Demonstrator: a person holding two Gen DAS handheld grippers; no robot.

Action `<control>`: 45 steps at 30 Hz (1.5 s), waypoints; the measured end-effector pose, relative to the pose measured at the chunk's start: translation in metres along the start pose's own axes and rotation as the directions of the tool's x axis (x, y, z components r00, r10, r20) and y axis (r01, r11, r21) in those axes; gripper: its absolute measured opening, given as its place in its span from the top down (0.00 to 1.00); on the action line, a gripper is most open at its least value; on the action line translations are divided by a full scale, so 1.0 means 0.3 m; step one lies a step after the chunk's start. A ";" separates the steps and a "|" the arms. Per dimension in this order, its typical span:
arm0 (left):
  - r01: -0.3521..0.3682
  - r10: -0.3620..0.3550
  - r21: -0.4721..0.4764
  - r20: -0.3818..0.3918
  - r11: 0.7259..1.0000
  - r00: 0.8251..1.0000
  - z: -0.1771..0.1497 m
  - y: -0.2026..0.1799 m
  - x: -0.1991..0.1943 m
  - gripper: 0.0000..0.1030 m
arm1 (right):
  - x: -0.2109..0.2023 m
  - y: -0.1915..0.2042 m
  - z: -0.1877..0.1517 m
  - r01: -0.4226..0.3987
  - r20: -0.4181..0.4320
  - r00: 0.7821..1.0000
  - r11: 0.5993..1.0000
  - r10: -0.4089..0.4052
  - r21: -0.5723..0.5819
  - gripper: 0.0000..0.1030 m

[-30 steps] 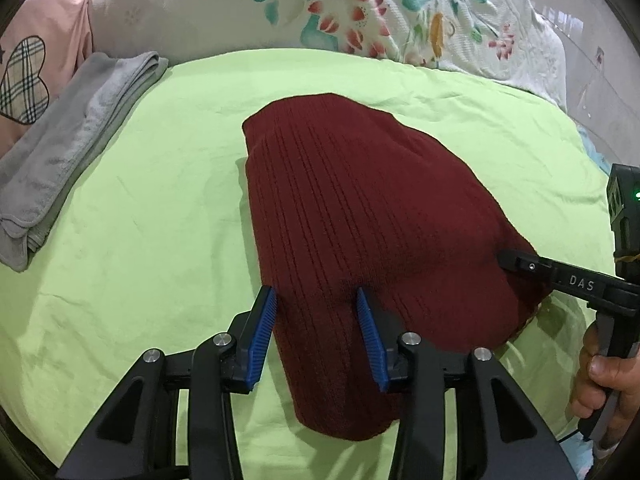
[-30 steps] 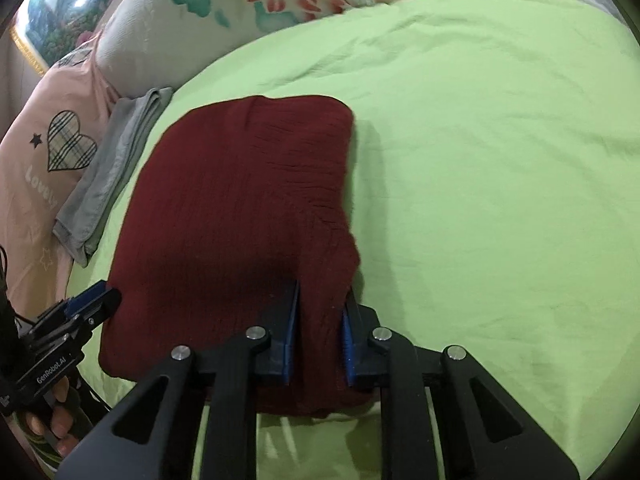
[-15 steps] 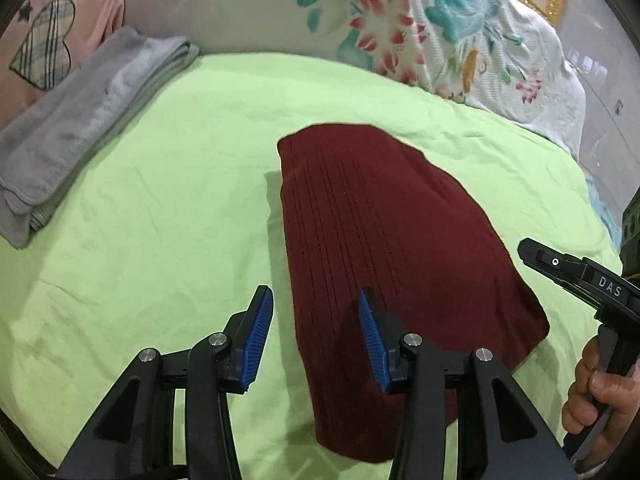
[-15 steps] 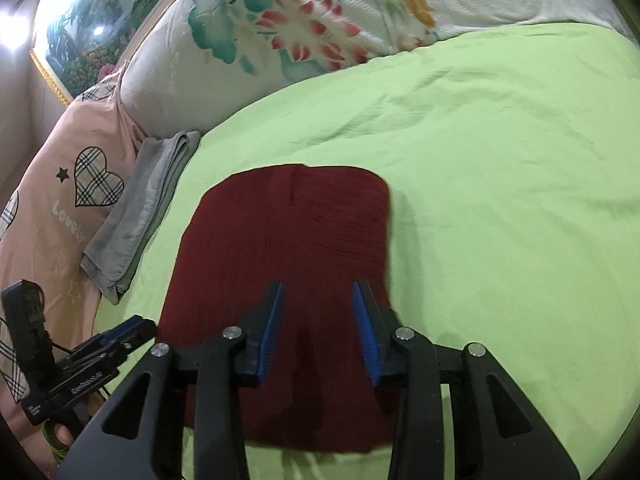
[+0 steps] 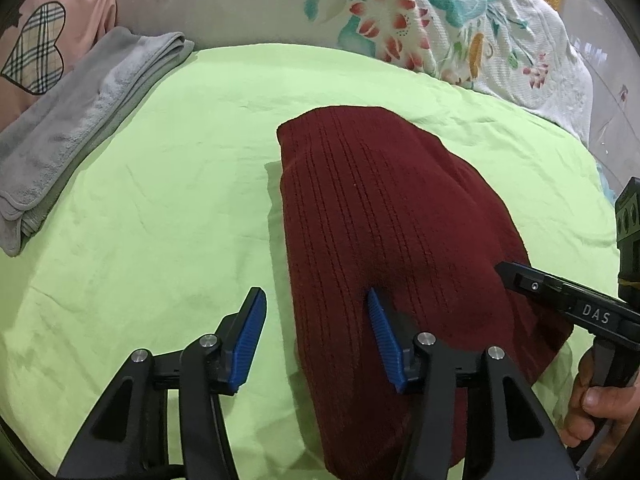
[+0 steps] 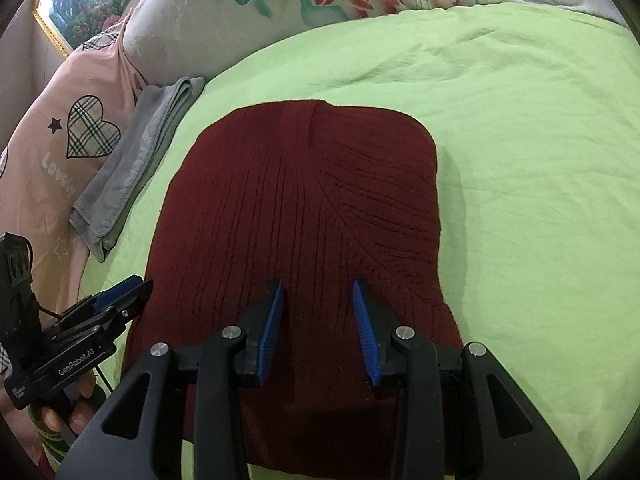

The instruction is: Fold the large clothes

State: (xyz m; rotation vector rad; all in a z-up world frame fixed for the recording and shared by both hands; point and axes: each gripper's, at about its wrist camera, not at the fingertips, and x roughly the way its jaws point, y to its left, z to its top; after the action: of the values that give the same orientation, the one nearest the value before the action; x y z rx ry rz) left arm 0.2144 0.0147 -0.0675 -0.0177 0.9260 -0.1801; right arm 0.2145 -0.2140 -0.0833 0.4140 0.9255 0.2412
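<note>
Lying flat beneath both grippers' parted, empty jaws, left opening, right narrower, the sweater runs lengthwise away from them.

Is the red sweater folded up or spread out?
Folded. The red sweater lies as a compact rectangle on the green sheet, no sleeves sticking out.

Likely a home bedroom: green-sheeted bed, floral pillow.
</note>
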 end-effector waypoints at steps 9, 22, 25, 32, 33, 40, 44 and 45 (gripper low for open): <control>0.166 -0.166 0.026 0.026 0.986 0.986 -0.065 0.001 -0.144 0.49 | -0.127 0.045 -0.130 0.167 0.078 0.984 0.978 -0.158 -0.128 0.30; 0.049 -0.052 0.113 0.026 0.992 0.998 -0.177 -0.051 -0.063 0.29 | -0.144 0.002 -0.197 0.210 0.051 0.977 0.972 -0.206 -0.109 0.28; 0.051 -0.054 0.104 0.030 0.993 0.998 -0.181 -0.039 -0.063 0.28 | -0.170 0.002 -0.204 0.193 0.062 0.980 0.978 -0.188 -0.083 0.28; 0.065 -0.066 0.033 0.040 0.997 0.997 -0.182 -0.017 -0.125 0.28 | -0.289 -0.010 -0.250 0.124 0.118 0.986 0.992 -0.119 -0.033 0.25; 0.061 -0.062 0.032 0.042 0.998 0.997 -0.184 -0.018 -0.136 0.28 | -0.304 -0.010 -0.264 0.112 0.123 0.987 0.993 -0.107 -0.034 0.24; -0.011 0.010 0.034 0.041 0.999 0.999 -0.262 -0.029 -0.234 0.17 | -0.342 0.013 -0.374 0.049 0.097 0.994 0.996 -0.041 -0.077 0.18; -0.103 0.104 0.055 -0.023 0.993 0.994 -0.354 -0.020 -0.238 0.17 | -0.339 0.023 -0.443 0.042 0.047 0.998 0.993 -0.037 -0.108 0.16; -0.117 0.119 0.055 -0.035 0.992 0.992 -0.375 -0.012 -0.237 0.17 | -0.348 0.024 -0.460 0.047 0.055 0.998 0.993 -0.041 -0.112 0.16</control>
State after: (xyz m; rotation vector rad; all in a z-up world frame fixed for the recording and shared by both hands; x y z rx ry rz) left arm 0.0827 0.0297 -0.0784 0.0893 0.9575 -0.0956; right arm 0.0414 -0.2132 -0.0782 0.2939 0.8639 0.2406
